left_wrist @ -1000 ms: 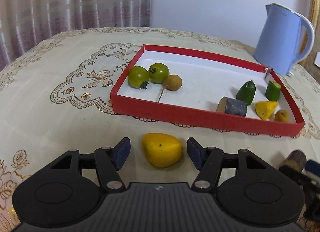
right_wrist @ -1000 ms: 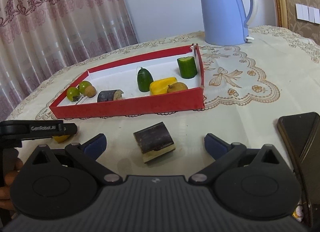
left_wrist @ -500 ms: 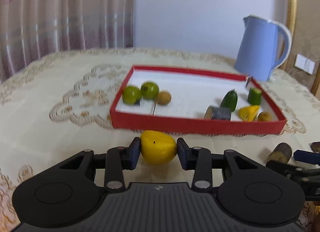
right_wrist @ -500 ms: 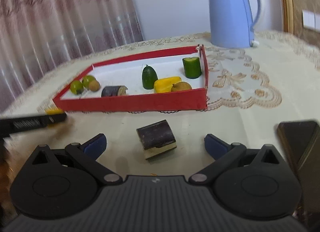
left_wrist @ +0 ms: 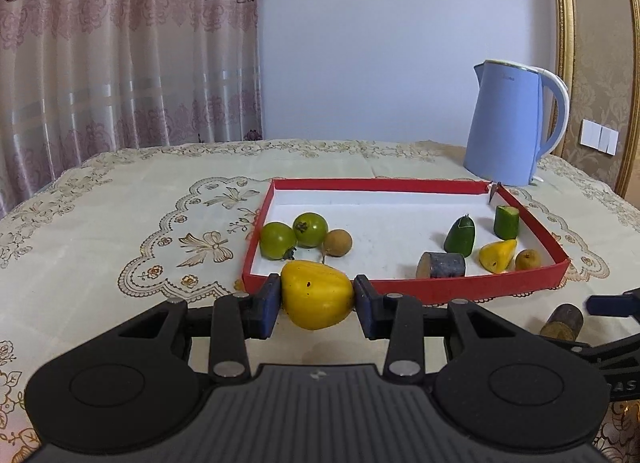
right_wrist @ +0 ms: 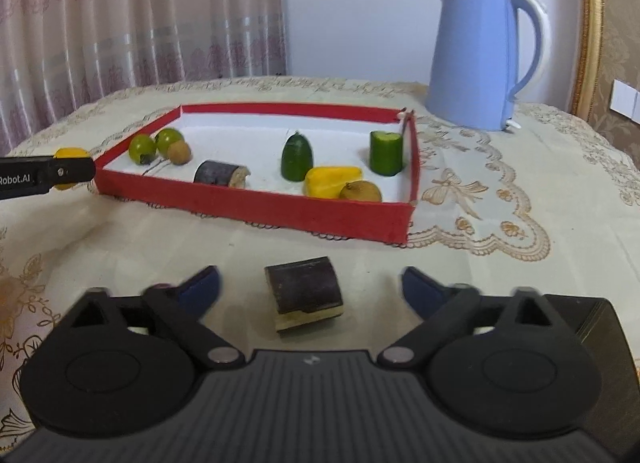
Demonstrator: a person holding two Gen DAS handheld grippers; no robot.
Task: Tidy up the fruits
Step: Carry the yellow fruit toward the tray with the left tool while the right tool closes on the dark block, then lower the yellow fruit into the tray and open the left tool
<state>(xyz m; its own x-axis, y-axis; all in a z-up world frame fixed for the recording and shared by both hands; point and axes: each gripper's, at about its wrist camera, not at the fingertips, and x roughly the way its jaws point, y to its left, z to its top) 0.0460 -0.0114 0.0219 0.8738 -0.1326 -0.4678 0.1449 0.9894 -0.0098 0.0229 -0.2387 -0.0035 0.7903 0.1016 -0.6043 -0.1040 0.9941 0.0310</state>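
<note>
Left gripper [left_wrist: 316,297] has just clamped and lifted the yellow fruit [left_wrist: 316,293], ready for the tray [left_wrist: 440,289]; right gripper [right_wrist: 310,283] spread around cane piece [right_wrist: 304,291].

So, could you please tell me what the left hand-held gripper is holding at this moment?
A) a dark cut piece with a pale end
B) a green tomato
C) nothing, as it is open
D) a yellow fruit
D: the left hand-held gripper has both blue pads pressed against the yellow fruit, just in front of the red tray. The dark cut piece lies on the cloth between the fingers of the open right hand-held gripper.
</note>
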